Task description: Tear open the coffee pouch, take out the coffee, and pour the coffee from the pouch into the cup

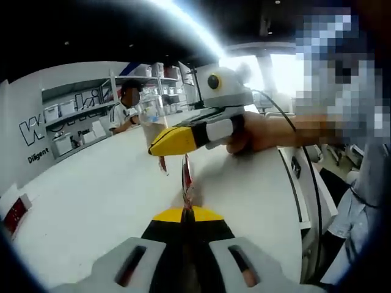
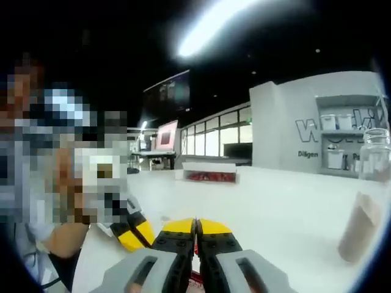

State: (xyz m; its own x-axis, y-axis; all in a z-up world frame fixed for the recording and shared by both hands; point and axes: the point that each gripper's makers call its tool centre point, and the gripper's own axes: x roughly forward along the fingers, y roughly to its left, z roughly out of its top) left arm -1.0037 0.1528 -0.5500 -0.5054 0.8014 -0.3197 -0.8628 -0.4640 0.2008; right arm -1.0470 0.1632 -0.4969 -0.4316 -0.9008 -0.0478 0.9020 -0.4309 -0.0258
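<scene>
Tearing the coffee pouch looks to be the step in hand, and it goes best with both grips held firm on the pouch's edges and a steady pull apart, kept above the white table so nothing spills.

In the left gripper view, the left gripper rises from the bottom centre, its yellow-tipped jaws pressed together on the lower edge of the thin red and white pouch, which stands upright just above them. The right gripper enters from the right at mid-frame, held level by a hand. Its yellow tip points left, just beside the pouch's top; whether it pinches that edge is hard to tell here. A clear cup sits behind that tip on the table.

In the right gripper view, the right gripper has its jaws together at bottom centre, with a sliver of red pouch showing below them. The left gripper sits at lower left, close beside it. A clear glass jar stands at the far right edge, a blurred brownish object below it.
</scene>
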